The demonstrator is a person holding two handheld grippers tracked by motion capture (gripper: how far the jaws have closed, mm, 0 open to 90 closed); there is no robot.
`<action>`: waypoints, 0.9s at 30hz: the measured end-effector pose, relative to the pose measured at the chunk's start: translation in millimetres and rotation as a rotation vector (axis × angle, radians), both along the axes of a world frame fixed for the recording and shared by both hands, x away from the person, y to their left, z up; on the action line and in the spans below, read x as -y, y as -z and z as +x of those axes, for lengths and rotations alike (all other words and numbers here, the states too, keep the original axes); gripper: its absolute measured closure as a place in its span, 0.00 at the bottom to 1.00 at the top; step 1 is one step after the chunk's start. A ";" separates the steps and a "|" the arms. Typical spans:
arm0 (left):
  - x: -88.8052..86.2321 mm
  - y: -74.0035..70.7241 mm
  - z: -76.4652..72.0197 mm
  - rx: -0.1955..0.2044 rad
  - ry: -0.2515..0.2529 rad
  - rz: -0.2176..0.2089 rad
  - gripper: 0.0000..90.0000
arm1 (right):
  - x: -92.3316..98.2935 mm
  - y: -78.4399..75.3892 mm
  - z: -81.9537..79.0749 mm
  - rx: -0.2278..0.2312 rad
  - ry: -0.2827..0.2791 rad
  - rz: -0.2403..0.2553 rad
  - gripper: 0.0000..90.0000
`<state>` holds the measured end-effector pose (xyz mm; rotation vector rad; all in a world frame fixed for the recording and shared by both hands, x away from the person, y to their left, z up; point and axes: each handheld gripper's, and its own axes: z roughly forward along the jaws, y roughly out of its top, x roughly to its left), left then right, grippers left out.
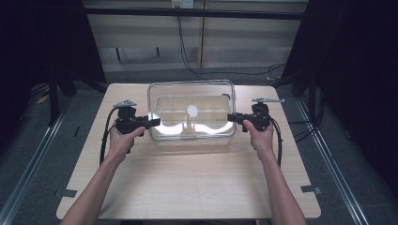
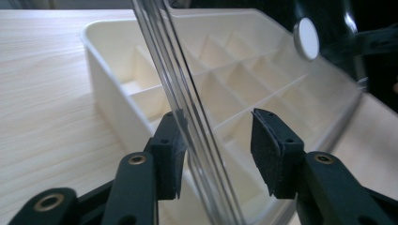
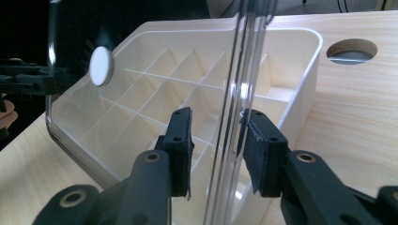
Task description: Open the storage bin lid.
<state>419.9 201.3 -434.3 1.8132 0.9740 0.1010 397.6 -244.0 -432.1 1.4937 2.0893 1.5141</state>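
Note:
A clear plastic lid (image 1: 191,89) with a white round knob (image 1: 192,110) stands tilted over a white compartment box (image 1: 162,105) at the middle of the table. My left gripper (image 1: 157,123) is at the lid's left edge and my right gripper (image 1: 230,117) at its right edge. In the left gripper view the lid's rim (image 2: 187,108) runs between the jaws of the left gripper (image 2: 218,150); the left pad (image 2: 169,154) touches it and the other stands apart. In the right gripper view the rim (image 3: 234,93) passes between the jaws of the right gripper (image 3: 216,145), close to the right pad (image 3: 256,150).
The box (image 2: 108,65) is split into several empty compartments. The wooden table (image 1: 197,183) has a round cable hole (image 3: 352,50) behind the box. Black curtains and metal floor rails flank the table. Cables run along the back wall.

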 end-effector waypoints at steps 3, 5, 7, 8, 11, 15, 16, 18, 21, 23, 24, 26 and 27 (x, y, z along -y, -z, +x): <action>-0.7 -1.9 -0.8 0.003 0.005 0.000 0.66 | 1.1 -2.8 -1.4 0.012 -0.004 0.016 0.74; -1.9 -2.2 -0.9 0.000 0.004 -0.011 0.67 | 2.8 -4.4 -2.8 0.017 -0.007 0.036 0.76; -1.9 -4.3 -2.2 0.008 -0.013 -0.010 0.67 | 3.5 -5.8 -3.9 0.024 -0.016 0.047 0.76; -2.5 -5.3 -2.6 0.013 -0.012 -0.009 0.67 | 3.4 -6.4 -4.4 0.027 -0.020 0.049 0.76; -4.7 -6.6 -2.8 0.009 -0.012 -0.017 0.68 | 3.7 -7.5 -5.6 0.038 -0.056 0.067 0.72; -7.7 -8.5 -3.4 0.016 -0.016 -0.022 0.69 | 3.4 -9.0 -6.9 0.048 -0.088 0.072 0.72; -8.4 -9.0 -3.5 0.015 -0.016 -0.021 0.69 | 3.4 -9.3 -7.2 0.048 -0.096 0.074 0.72; -9.4 -9.8 -3.6 0.016 -0.016 -0.017 0.69 | 2.8 -9.5 -7.3 0.061 -0.119 0.073 0.71; -9.9 -10.7 -4.5 0.021 -0.018 -0.014 0.70 | 1.9 -9.5 -7.9 0.064 -0.134 0.075 0.72; -10.7 -11.2 -5.1 0.025 -0.013 -0.012 0.70 | 1.6 -8.9 -8.2 0.064 -0.131 0.070 0.76; -10.2 -11.4 -5.5 0.026 -0.016 -0.015 0.71 | 1.0 -8.7 -8.6 0.063 -0.109 0.047 0.80; -9.1 -11.7 -6.0 0.030 -0.017 -0.011 0.71 | 0.6 -8.6 -8.6 0.059 -0.099 0.044 0.79; -9.0 -11.7 -6.1 0.031 -0.017 -0.010 0.71 | 0.5 -8.4 -8.5 0.058 -0.094 0.043 0.79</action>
